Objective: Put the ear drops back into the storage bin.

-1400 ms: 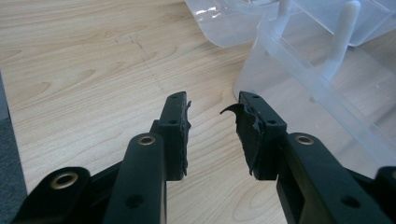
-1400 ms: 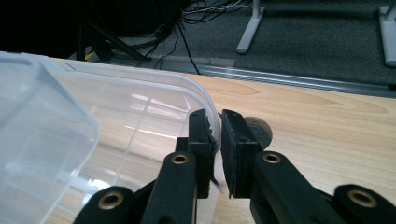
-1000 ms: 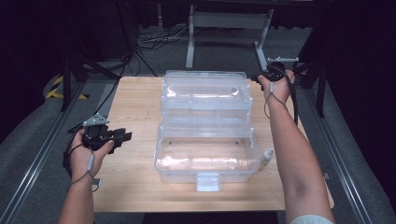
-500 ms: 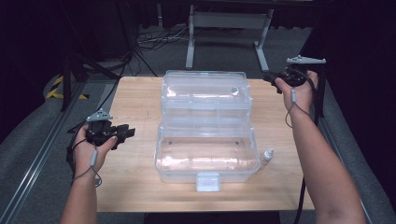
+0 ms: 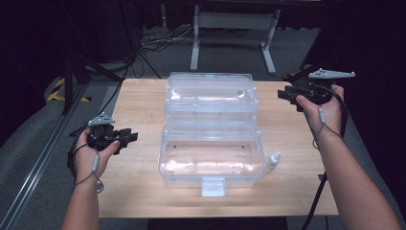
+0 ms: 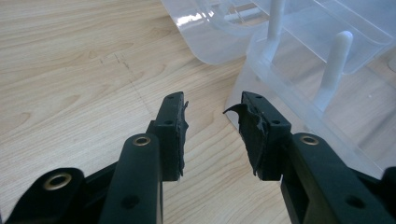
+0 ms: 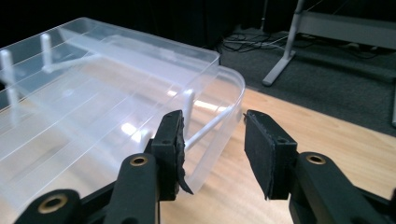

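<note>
A clear plastic box (image 5: 210, 158) stands open in the middle of the wooden table (image 5: 139, 105), its lid (image 5: 208, 93) laid back behind it. A small white bottle (image 5: 273, 160) stands by the box's right front corner. My left gripper (image 5: 125, 137) is held left of the box, open and empty; in the left gripper view its jaws (image 6: 212, 135) point at the box wall (image 6: 299, 70). My right gripper (image 5: 286, 94) hovers right of the lid. Its jaws have just been opening, and in the right gripper view (image 7: 212, 154) nothing lies between them; the lid corner (image 7: 219, 102) sits beyond them.
A white latch (image 5: 213, 186) sticks out at the box's front. Behind the table a metal desk frame (image 5: 230, 28) and cables lie on grey carpet. A metal rail (image 5: 38, 163) runs along the floor at left. Bare tabletop lies on both sides of the box.
My right hand has drawn away from the lid's far right corner, rightward and up, and its jaws have spread. My left hand has kept still.
</note>
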The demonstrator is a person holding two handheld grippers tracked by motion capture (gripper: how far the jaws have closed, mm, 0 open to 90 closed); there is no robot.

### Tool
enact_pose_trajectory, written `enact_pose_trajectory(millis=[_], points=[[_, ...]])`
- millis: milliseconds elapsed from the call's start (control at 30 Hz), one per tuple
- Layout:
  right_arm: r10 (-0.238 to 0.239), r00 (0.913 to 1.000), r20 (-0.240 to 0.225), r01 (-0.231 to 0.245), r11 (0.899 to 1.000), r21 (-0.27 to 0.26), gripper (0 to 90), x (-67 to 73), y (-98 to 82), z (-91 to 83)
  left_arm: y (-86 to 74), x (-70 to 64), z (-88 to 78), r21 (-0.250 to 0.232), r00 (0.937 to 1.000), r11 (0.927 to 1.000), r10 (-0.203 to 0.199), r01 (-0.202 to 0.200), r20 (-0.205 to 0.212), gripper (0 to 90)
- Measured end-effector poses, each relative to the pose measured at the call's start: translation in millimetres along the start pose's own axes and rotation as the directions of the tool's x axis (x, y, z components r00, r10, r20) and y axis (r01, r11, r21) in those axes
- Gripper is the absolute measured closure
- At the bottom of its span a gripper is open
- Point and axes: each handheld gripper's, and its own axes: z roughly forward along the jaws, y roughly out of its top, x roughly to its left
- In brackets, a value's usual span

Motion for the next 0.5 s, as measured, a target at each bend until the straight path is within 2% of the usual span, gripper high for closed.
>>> enact_pose_trajectory(millis=[233, 500], points=[[-0.038, 0.9983, -0.043, 0.041, 0.997, 0.063, 56.6, 14.2, -8.3, -17.3, -0.8, -0.8, 0.2, 0.004, 1.0, 1.0, -0.007, 0.007, -0.001, 61.2], [-0.029, 0.9969, -0.074, 0.036, 0.995, 0.095, 56.0, 21.6, -20.7, -27.9, -1.3, -1.2, 0.3, 0.01, 1.0, 0.9999, -0.009, 0.009, 0.002, 60.6]])
